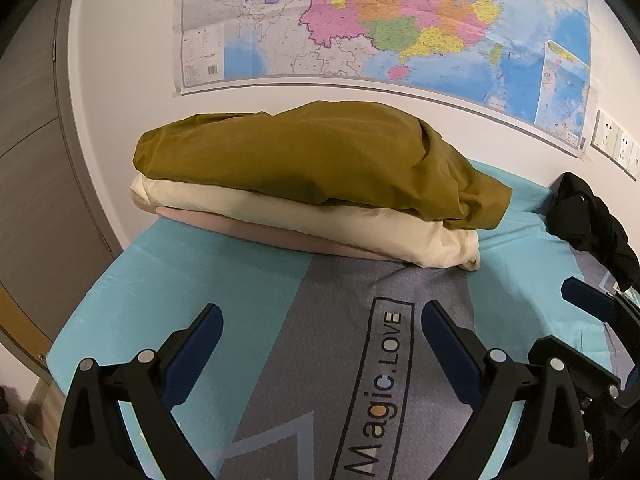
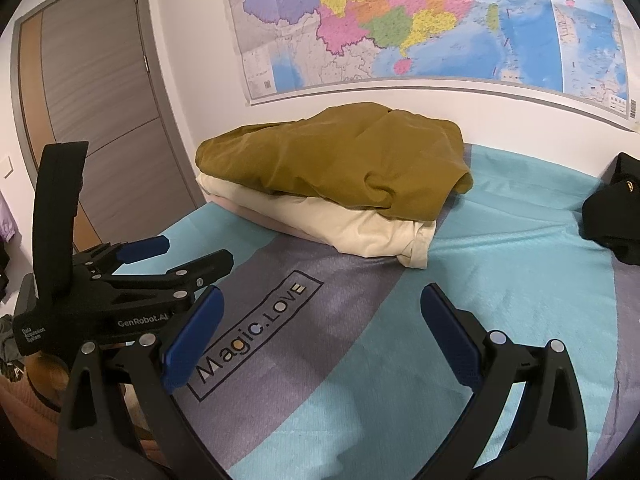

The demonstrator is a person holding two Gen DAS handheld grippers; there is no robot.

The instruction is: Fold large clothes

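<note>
1. Both tools, left tool (image 1: pixel 320 328) and right tool (image 2: pixel 322 312), hover over the bed (image 1: pixel 256 280) with jaws spread wide and empty.
2. 3 folded garments sit stacked by the wall: olive garment (image 1: pixel 304 160) on top, cream garment (image 1: pixel 320 224) beneath, and pink garment (image 1: pixel 256 228) lowest.
3. The unfolded black garment (image 1: pixel 588 216) lies crumpled at the right edge; judged next, pinch 2 corners and spread it flat before folding.

Stack goes mustard-olive folded garment (image 1: pixel 320 160) on top, cream folded cloth (image 1: pixel 320 224) under it, pale pink folded piece (image 1: pixel 256 230) at the bottom. Bed sheet (image 1: pixel 168 276) is turquoise with grey-purple bands and a black-outlined "Magic.LOVE" box. Crumpled black garment (image 1: pixel 588 216) off to the side. Wall map (image 1: pixel 400 20) is pink, yellow, green, orange, purple on blue sea. Black grippers, blue fingers (image 2: pixel 196 336).
</note>
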